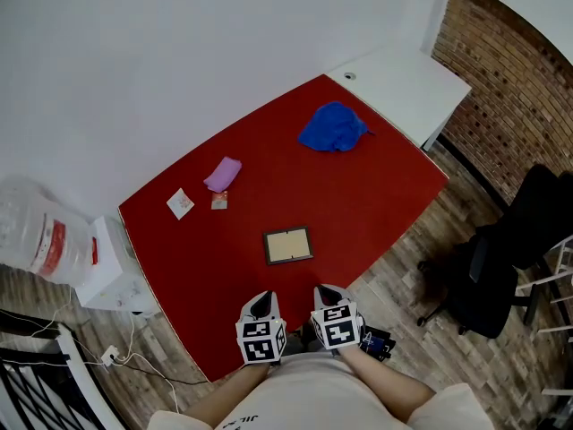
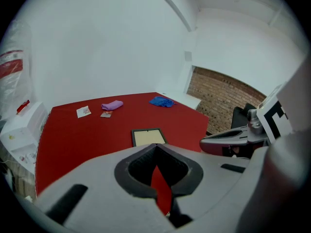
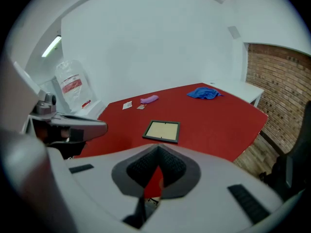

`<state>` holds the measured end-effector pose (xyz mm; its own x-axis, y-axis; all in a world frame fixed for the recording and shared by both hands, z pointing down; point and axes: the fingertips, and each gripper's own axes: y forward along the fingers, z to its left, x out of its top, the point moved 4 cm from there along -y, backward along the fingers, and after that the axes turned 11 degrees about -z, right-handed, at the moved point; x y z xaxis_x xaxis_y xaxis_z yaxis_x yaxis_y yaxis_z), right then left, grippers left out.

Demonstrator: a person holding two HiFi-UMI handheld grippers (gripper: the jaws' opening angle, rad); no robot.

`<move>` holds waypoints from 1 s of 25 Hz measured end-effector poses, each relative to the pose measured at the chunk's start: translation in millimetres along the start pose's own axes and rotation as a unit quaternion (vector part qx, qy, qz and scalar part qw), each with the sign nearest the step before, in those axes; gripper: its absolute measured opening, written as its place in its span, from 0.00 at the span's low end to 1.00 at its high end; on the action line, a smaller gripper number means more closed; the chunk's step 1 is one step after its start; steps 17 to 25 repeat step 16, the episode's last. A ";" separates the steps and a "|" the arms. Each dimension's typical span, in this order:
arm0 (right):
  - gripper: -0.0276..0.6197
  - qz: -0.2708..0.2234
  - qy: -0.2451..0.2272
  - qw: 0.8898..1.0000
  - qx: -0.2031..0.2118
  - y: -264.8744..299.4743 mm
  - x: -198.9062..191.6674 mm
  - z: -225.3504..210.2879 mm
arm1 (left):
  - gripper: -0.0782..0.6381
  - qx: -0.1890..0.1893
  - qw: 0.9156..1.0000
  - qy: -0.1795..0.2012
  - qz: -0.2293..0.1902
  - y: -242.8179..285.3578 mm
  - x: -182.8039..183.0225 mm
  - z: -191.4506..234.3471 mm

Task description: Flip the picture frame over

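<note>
A small dark picture frame (image 1: 288,245) with a tan panel facing up lies flat on the red table (image 1: 358,195), near its front edge. It also shows in the left gripper view (image 2: 147,137) and the right gripper view (image 3: 163,131). My left gripper (image 1: 261,307) and right gripper (image 1: 328,296) hang side by side just short of the table's near edge, both shut with nothing between the jaws. The frame lies a short way ahead of them, untouched.
A crumpled blue cloth (image 1: 333,127) lies at the far right of the table. A purple cloth (image 1: 223,174), a small packet (image 1: 219,201) and a white card (image 1: 180,203) lie at the far left. A white side table (image 1: 407,83), a black chair (image 1: 501,267) and a white box (image 1: 112,271) surround the table.
</note>
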<state>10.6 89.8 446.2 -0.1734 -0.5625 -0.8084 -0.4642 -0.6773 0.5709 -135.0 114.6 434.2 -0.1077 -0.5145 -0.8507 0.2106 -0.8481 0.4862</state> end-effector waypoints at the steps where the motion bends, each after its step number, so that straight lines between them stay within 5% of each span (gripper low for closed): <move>1: 0.05 0.000 0.002 1.000 -0.001 -1.0 -0.6 0.4 | 0.12 -0.001 1.000 0.001 0.000 -0.8 -0.3 -0.4; 25: 0.05 -0.002 0.009 1.000 -0.008 -16.5 -9.0 -5.6 | 0.12 -0.009 1.000 0.002 0.003 -6.3 -4.9 -11.9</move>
